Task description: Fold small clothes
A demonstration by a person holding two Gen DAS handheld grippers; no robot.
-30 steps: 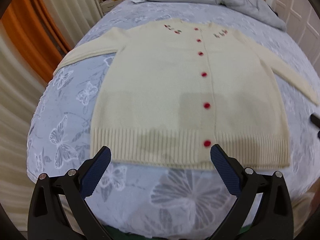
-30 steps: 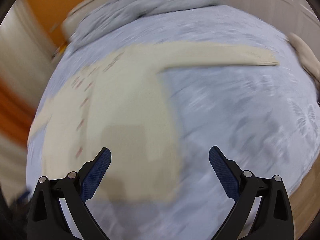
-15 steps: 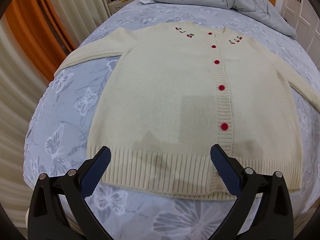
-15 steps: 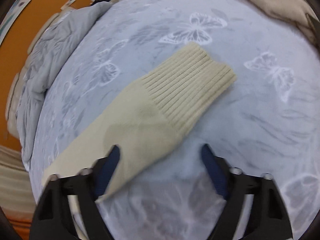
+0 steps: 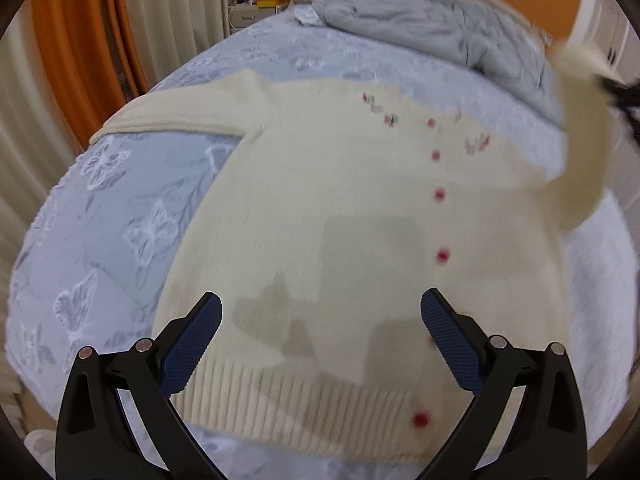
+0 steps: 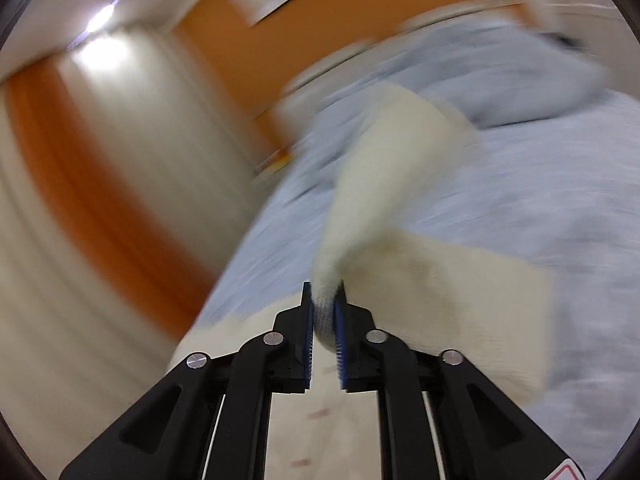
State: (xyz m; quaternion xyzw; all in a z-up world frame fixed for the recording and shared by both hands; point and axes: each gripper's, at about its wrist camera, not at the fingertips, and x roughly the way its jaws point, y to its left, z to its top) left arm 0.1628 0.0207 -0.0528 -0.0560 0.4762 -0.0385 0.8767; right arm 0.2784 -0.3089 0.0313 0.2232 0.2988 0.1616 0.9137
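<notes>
A cream knit cardigan [image 5: 340, 216] with red buttons and cherry embroidery lies face up on the bed. My left gripper [image 5: 320, 320] is open and empty, hovering over the lower part of the cardigan above the ribbed hem. My right gripper [image 6: 324, 312] is shut on the cardigan's right sleeve [image 6: 384, 184] near the cuff and holds it lifted above the bed. That raised sleeve also shows in the left wrist view [image 5: 580, 140] at the far right, blurred. The left sleeve [image 5: 168, 116] lies flat, stretched out to the left.
The bed has a pale blue butterfly-print cover [image 5: 100, 220]. A grey duvet [image 5: 432, 28] is bunched at the head of the bed. Orange and cream curtains [image 5: 80, 40] hang on the left. A nightstand [image 5: 256, 8] stands beyond the bed.
My right gripper closed on the sleeve cuff and lifted it up off the bed, swinging toward the cardigan body. My left gripper moved forward over the hem.
</notes>
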